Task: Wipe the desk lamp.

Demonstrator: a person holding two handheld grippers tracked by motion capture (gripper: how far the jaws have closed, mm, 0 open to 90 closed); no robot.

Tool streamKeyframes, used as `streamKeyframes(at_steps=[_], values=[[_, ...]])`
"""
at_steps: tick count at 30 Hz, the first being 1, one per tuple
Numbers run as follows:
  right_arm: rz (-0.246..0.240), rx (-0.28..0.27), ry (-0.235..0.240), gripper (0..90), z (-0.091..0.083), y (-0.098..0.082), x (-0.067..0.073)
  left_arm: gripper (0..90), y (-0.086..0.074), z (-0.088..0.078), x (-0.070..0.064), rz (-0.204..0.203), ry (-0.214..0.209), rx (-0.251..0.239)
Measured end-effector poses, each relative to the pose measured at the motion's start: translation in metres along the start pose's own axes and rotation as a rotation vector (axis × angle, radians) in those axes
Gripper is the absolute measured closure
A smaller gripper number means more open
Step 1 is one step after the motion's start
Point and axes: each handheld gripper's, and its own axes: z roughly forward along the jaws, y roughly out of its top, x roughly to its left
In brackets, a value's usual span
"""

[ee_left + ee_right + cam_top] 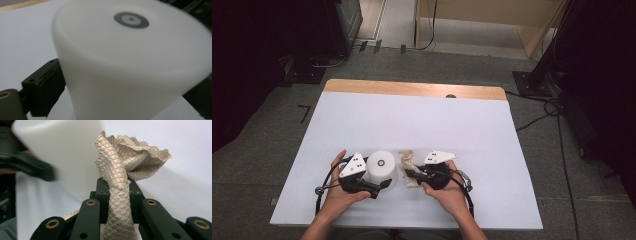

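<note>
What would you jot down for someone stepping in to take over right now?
Left gripper: jaws on either side of the upside-down white cup; whether they press it is unclear.
Right gripper: shut on a bunched beige cloth, held up right beside the cup.
Both sit near the front of the white table.
Done: cloth picked up. Left: probably wiping the cup.

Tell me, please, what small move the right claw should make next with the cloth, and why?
Probably bring the cloth against the side of the white cup and wipe. The right claw is shut on the bunched cloth, its loose end standing just beside the upturned cup, apparently not pressing on it. The left claw straddles the cup; whether its jaws press is unclear.
</note>
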Motion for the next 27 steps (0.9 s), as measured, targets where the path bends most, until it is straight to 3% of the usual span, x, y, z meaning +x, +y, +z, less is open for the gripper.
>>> streamKeyframes(at_steps=[4,7,9,12,17,19,23,27], values=[[0.034,0.002,-0.099,76.8,-0.009,-0.003,-0.019,0.5,-0.001,-0.007,-0.003,-0.027,0.026,-0.008],[0.049,0.018,-0.180,76.5,-0.010,-0.004,-0.032,0.5,-0.002,-0.007,-0.010,-0.066,0.073,-0.012],[0.054,0.027,-0.233,76.4,-0.008,-0.004,-0.037,0.5,-0.002,-0.005,-0.017,-0.105,0.126,-0.014],[0.057,0.037,-0.265,76.2,-0.002,-0.005,-0.040,0.5,0.000,0.001,-0.028,-0.140,0.201,-0.015],[0.044,0.045,-0.286,76.0,0.002,-0.005,-0.038,4.9,0.000,0.008,-0.037,-0.157,0.293,-0.001],[0.044,0.047,-0.289,76.0,0.002,-0.005,-0.038,5.4,-0.001,0.007,-0.036,-0.161,0.287,0.002],[0.038,0.051,-0.286,76.0,0.003,-0.005,-0.036,8.0,0.000,0.003,-0.036,-0.093,0.296,-0.015],[0.026,0.043,-0.244,76.1,0.002,-0.006,-0.031,8.3,0.000,0.002,-0.027,-0.035,0.236,-0.016]])
